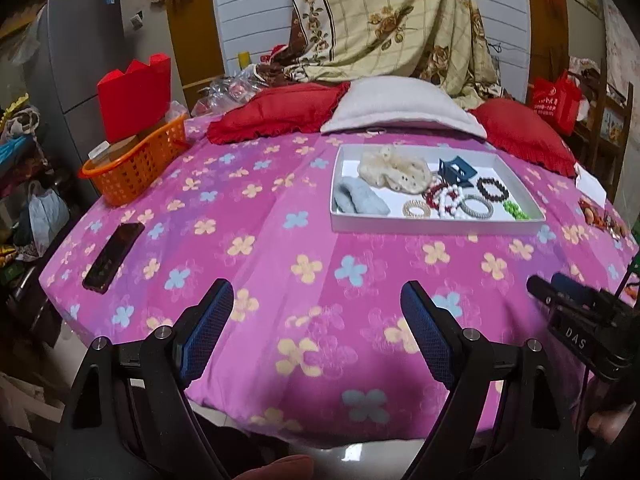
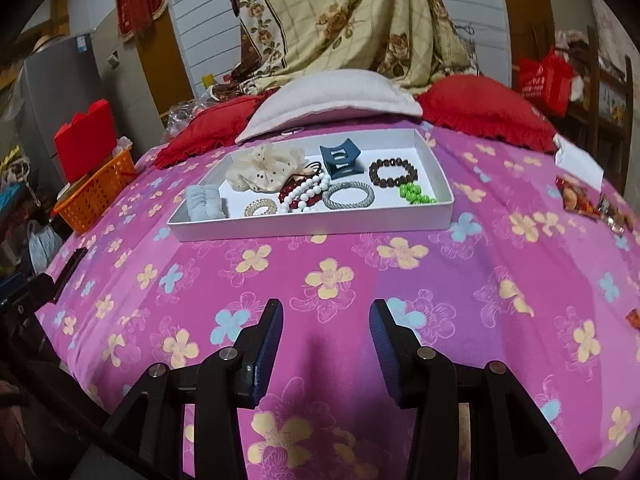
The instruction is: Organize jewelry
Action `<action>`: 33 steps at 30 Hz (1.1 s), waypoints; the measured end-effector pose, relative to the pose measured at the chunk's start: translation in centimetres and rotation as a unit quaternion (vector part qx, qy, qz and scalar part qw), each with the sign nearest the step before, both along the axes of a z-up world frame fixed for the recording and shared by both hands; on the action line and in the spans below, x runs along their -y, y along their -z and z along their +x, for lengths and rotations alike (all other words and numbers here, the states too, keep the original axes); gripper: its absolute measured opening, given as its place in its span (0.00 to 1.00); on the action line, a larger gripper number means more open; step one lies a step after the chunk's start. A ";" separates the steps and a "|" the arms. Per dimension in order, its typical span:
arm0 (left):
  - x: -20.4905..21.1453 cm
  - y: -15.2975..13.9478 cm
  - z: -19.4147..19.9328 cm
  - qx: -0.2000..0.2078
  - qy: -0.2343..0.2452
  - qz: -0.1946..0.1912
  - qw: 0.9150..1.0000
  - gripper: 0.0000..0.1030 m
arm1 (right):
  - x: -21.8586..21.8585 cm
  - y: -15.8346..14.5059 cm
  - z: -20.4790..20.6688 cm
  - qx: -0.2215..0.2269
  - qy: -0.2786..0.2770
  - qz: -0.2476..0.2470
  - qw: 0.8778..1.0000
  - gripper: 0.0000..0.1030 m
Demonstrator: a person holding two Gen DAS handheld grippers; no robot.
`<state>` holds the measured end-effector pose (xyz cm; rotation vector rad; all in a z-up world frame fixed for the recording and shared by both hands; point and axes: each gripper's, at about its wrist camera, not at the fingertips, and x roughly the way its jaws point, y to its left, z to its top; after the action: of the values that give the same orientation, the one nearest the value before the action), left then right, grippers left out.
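Two tools up, both empty: my left tool (image 1: 317, 300) hangs with jaws spread wide over the pink floral bedspread (image 1: 280, 280), my right tool (image 2: 326, 318) is parted less far, also above bare cloth. Nothing lies between either tool and the white tray (image 2: 312, 222), which sits on the bed past the tools, near the pillows.

Around it I see an orange basket (image 1: 132, 172) at the bed's left edge with a red box (image 1: 134, 96) standing in it, a black phone (image 1: 114, 256) flat on the spread well left of the tray, two red frilled pillows (image 1: 276, 110) and a white pillow (image 1: 400, 106) just behind the tray, a floral checked blanket (image 1: 384, 16) heaped behind those. A red shopping bag (image 1: 556, 100) sits far right; its print is too small to read. In the left view the other tool's body at right shows the letters "DAS" (image 1: 576, 338).

Tray contents, all inside the rim: cream dotted scrunchie (image 2: 264, 170), grey fuzzy hair tie (image 2: 206, 202), navy claw clip (image 2: 340, 162), dark brown bead bracelet (image 2: 394, 174), green bead bracelet (image 2: 416, 194), silver mesh bangle (image 2: 348, 196), white bead strand (image 2: 304, 194) lying over red beads (image 2: 290, 196), clear coil hair tie (image 2: 260, 208). Middle pieces overlap; the bracelets at right lie apart.
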<state>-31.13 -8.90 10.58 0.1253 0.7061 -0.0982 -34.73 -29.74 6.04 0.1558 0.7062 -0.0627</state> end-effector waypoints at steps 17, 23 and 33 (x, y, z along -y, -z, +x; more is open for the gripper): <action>0.6 0.7 -1.3 -0.019 0.018 -0.001 1.000 0.83 | -0.5 -0.8 -1.1 0.029 0.007 -0.021 0.999 0.55; 0.9 1.1 -1.5 -0.026 0.025 -0.002 0.999 0.83 | -0.5 -1.0 -1.2 0.035 0.010 -0.025 0.999 0.55; 0.9 1.2 -1.6 -0.028 0.025 -0.004 0.999 0.83 | -0.6 -1.1 -1.4 0.038 0.011 -0.028 0.999 0.55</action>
<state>-32.68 -9.76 9.35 0.1331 0.7594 -0.1535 -36.11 -29.14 7.09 0.1114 0.6253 -0.0980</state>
